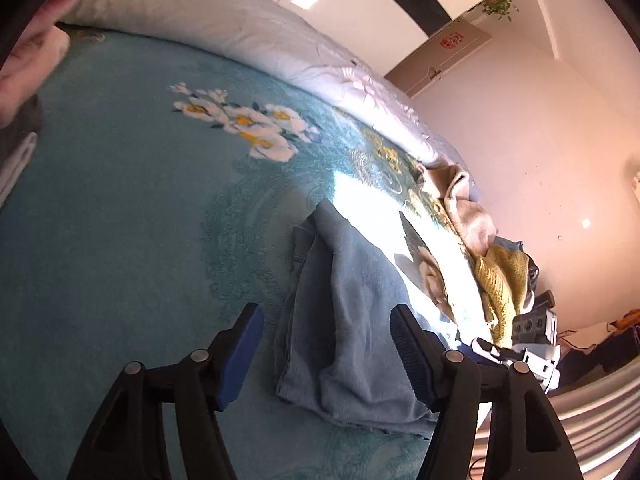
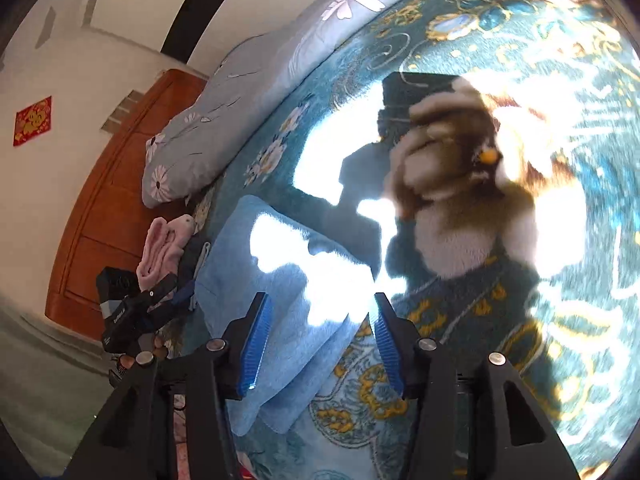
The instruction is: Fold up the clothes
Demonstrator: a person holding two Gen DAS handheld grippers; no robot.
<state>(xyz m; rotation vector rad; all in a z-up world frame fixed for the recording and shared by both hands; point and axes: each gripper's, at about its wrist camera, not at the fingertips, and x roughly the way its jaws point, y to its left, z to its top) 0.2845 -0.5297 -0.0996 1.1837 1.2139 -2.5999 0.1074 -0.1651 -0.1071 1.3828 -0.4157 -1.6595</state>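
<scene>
A light blue fleece garment (image 1: pixel 344 320) lies folded on the teal flowered blanket (image 1: pixel 120 220). My left gripper (image 1: pixel 326 344) is open, its blue pads on either side of the garment's near end, empty. In the right wrist view the same blue garment (image 2: pixel 288 312) lies flat, partly in bright sun. My right gripper (image 2: pixel 322 340) is open over its right edge, holding nothing. A brown and white fluffy garment (image 2: pixel 460 200) lies crumpled beyond it. The left gripper (image 2: pixel 136 316) shows at the left of the right wrist view.
A pale flowered quilt (image 1: pixel 240 28) lies bunched along the far side of the bed. A heap of beige and yellow clothes (image 1: pixel 492 256) sits at the right. A pink garment (image 2: pixel 164 248) lies at the bed's edge. A wooden door (image 2: pixel 120 184) stands beyond.
</scene>
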